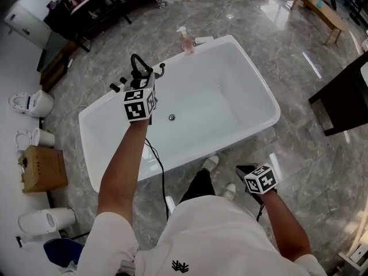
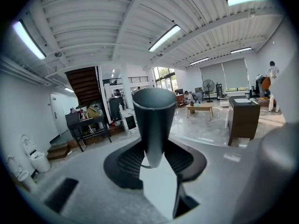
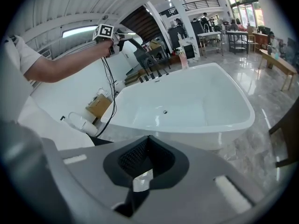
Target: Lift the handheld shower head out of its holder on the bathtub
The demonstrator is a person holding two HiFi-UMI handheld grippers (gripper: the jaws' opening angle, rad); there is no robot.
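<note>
My left gripper (image 1: 141, 84) is held up over the far rim of the white bathtub (image 1: 260, 99), next to the black taps (image 1: 117, 85). It is shut on the handheld shower head (image 2: 153, 121), whose dark round handle stands upright between the fingers in the left gripper view, clear of the tub. In the head view the marker cube hides most of the shower head. The right gripper view shows that arm raised above the taps (image 3: 152, 72). My right gripper (image 1: 244, 171) hangs low over the floor on the tub's near side, shut on nothing (image 3: 140, 183).
A pink bottle (image 1: 186, 41) stands on the tub's far corner. Toilets (image 1: 31, 102) and a cardboard box (image 1: 43, 168) sit along the left wall. A dark cabinet (image 1: 345, 96) is at the right, a wooden bench (image 1: 322, 7) beyond it. A black cable (image 1: 156, 163) hangs from my left arm.
</note>
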